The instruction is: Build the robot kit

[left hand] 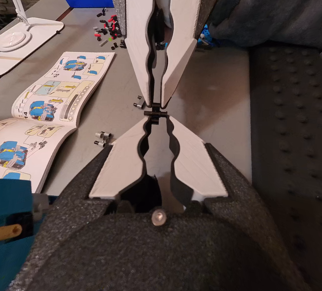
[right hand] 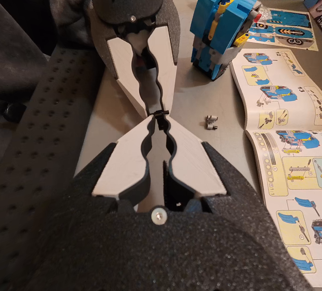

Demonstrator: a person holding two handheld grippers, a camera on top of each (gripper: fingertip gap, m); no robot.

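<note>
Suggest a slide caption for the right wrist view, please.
Two grippers, right and left, meet tip to tip on a small black part, beside a blue model and open booklet.

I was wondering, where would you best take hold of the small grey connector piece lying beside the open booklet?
Probably from above, across the narrow middle of the grey connector piece: it lies flat and apart on the table, with pins sticking out of its ends.

Two grippers meet tip to tip over the grey worktop [left hand: 108, 108].
The left gripper [left hand: 156, 118] and right gripper [left hand: 156, 105] both pinch a small black connector piece [left hand: 155, 113]; an open instruction booklet [left hand: 52, 104] lies left.
</note>
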